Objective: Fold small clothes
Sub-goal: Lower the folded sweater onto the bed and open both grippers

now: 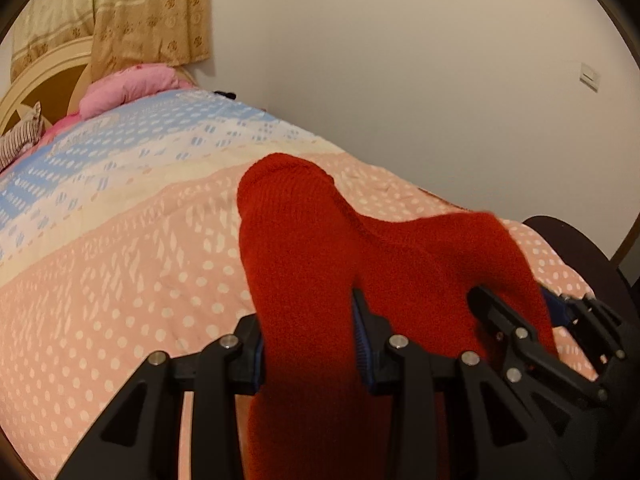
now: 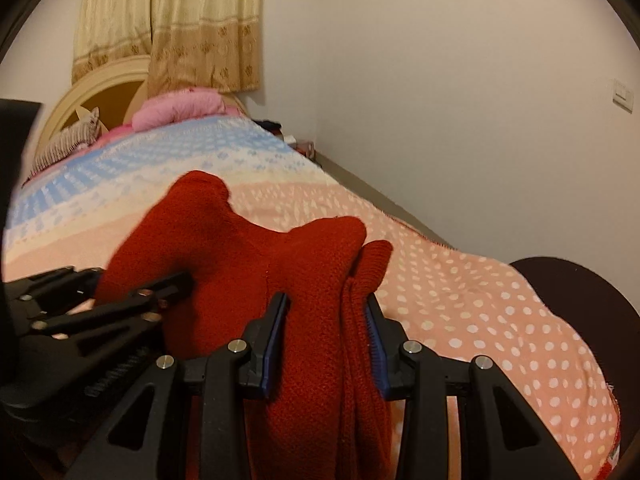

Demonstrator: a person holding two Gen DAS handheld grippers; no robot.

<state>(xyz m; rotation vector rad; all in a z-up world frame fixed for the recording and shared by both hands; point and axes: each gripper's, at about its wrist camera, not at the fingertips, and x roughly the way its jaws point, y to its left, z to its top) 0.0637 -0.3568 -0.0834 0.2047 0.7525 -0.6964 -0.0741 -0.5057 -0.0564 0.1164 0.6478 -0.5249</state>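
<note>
Holding a chunky red knit garment [image 1: 304, 240] bunched over the polka-dot quilt [image 1: 120, 280], both claws are clamped on it: left gripper [image 1: 310, 344] on one thick fold, right gripper [image 2: 326, 340] on several ribbed layers.

Both wrist views sit low over the bed, very close behind their own fingers, facing along the quilt [image 1: 120, 280] toward the headboard [image 2: 100, 92] and curtain [image 1: 152, 12]. Left view looks from the left, catching the right gripper [image 1: 516, 300] at its right edge; right view mirrors it. Shared: red knit garment [image 2: 248, 256], quilt, wall.
</note>
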